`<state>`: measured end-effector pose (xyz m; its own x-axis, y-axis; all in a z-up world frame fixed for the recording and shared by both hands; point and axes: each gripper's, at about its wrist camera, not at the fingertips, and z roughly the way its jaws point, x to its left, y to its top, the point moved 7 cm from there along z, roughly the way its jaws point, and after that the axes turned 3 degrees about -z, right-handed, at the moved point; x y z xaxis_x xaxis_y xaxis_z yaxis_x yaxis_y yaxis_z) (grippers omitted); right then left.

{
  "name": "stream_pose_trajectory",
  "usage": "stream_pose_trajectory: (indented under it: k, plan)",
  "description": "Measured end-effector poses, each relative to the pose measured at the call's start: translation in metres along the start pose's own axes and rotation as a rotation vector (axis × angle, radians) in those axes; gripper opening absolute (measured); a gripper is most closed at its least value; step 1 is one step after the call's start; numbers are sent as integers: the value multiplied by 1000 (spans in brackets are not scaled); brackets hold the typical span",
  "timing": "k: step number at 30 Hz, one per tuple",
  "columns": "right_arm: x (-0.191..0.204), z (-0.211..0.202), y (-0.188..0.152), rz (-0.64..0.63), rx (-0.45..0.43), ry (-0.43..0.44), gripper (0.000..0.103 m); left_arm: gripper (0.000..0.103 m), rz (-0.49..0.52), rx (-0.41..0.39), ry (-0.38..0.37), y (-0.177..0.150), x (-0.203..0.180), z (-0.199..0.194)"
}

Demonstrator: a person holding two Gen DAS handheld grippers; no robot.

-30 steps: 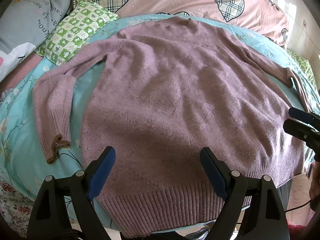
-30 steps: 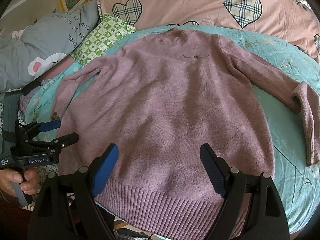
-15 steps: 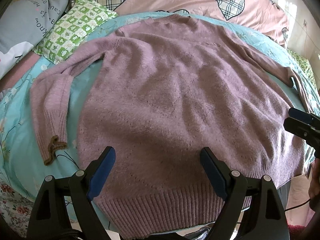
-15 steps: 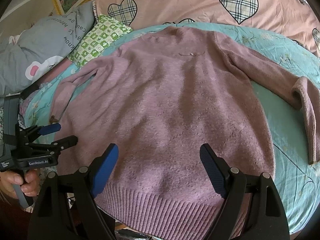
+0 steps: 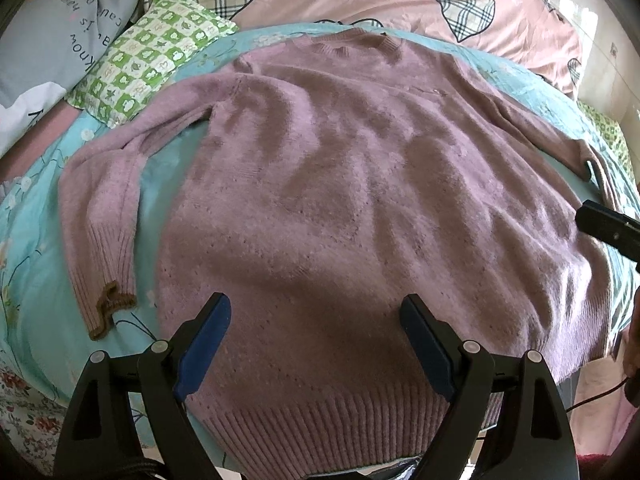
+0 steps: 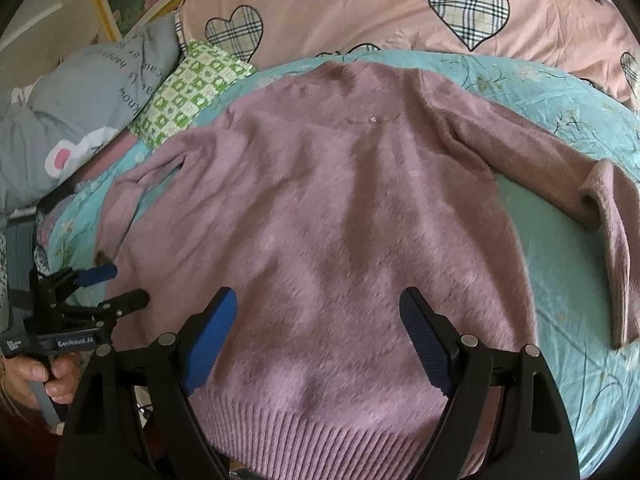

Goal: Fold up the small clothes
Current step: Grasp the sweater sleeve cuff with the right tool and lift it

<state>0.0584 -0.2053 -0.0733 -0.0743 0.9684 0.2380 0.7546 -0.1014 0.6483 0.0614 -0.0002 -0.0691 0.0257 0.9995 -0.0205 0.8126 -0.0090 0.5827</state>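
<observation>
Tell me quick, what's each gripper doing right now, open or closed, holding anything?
Left gripper: open, holding nothing, above the sweater hem.
Right gripper: open, holding nothing, also above the hem.

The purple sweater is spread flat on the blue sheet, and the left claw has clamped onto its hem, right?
Not quite. The purple sweater does lie flat on the blue sheet, but the left claw is open above the hem, gripping nothing; the left wrist view shows it.

A bed (image 5: 36, 264) in a turquoise floral sheet carries it all: a mauve sweater (image 5: 340, 208) spread flat, sleeves out to both sides, a green checked pillow (image 5: 148, 56) at its shoulder, a pink heart-print quilt (image 6: 360, 4) beyond the collar.
</observation>
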Motion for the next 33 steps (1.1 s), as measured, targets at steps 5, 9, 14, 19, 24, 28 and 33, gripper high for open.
stream_pose_trajectory:
  k: [5,9,14,19,24,28,33]
  plan:
    - [-20,-8,3,45,-25,-24,84,88,1,13,-4,5,-1,4]
    - [-50,-21,0,78,-33,-91,84,88,15,2,-10,13,-6,8]
    - [-111,-53,-10,173,-76,-200,84,88,37,-21,-16,32,-13,11]
    - [-176,-86,-17,295,-119,-313,84,88,46,-56,-18,60,-17,14]
    - [-227,-100,-21,386,-138,-390,84,88,69,-97,-5,92,-20,17]
    - [-253,-92,-25,424,-117,-414,84,88,59,-88,-7,109,-20,27]
    - [-257,-74,-37,416,-50,-410,56,88,54,-53,-15,114,-23,45]
